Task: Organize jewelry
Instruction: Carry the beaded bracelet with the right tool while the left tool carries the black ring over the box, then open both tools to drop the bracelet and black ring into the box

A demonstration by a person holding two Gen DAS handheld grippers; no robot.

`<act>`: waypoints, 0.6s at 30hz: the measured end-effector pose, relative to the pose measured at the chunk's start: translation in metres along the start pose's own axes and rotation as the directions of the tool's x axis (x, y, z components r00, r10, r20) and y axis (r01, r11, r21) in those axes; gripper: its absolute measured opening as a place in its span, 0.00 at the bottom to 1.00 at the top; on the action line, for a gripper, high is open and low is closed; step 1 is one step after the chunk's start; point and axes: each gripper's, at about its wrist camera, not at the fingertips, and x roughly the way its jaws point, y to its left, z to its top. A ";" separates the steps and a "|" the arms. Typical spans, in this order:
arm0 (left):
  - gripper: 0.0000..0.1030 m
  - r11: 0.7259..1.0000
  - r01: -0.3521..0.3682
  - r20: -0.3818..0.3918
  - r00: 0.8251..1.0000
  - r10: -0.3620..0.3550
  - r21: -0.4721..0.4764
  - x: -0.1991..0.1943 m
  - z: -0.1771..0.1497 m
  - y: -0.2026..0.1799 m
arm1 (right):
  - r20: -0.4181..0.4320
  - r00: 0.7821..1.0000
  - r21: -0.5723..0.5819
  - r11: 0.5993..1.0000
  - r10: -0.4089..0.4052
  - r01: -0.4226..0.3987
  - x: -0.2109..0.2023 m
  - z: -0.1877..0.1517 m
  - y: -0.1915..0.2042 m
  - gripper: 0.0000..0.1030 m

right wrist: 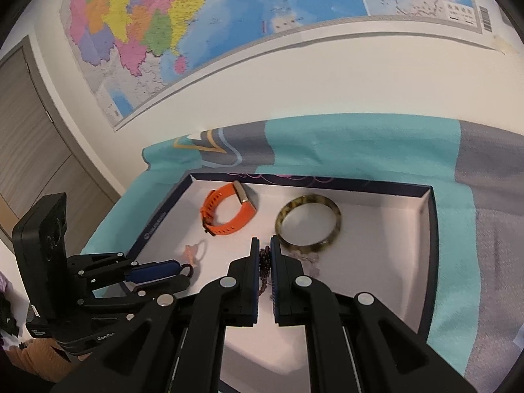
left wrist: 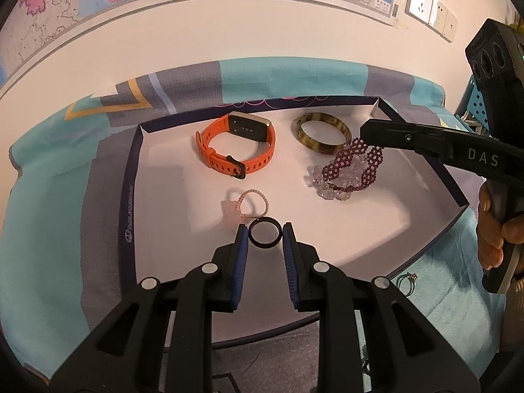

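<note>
**Right gripper clamps the purple beads over the box**

Right gripper (right wrist: 265, 255) points down into the white-lined box (right wrist: 430, 229), pads pinched on a purple beaded bracelet (right wrist: 264, 262) that trails back between the fingers. Just ahead and to its right lies the mottled brown bangle (right wrist: 330, 226); ahead to the left, the orange watch (right wrist: 229, 216). Off to the left, the left gripper (right wrist: 183, 270) holds a dark ring (right wrist: 187, 270), with a pale pink bead loop (right wrist: 196, 250) just beyond its tips.
</note>
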 end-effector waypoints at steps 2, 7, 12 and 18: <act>0.21 1.000 -0.003 -0.001 1.000 0.003 0.002 0.001 0.000 -0.001 | -0.004 1.000 -0.002 1.000 -0.009 0.009 0.001 -0.001 -0.001 0.05; 0.21 1.000 -0.010 -0.008 1.000 0.010 -0.002 0.003 0.002 0.000 | -0.009 1.000 0.003 1.000 -0.026 0.027 0.004 -0.003 -0.004 0.05; 0.21 1.000 -0.017 -0.013 1.000 0.017 -0.005 0.008 0.003 0.000 | -0.017 0.999 0.011 0.999 -0.052 0.052 0.006 -0.004 -0.008 0.06; 0.22 1.000 -0.016 -0.009 1.000 0.016 -0.015 0.007 0.004 0.001 | -0.022 0.998 0.026 0.997 -0.066 0.066 0.006 -0.006 -0.014 0.09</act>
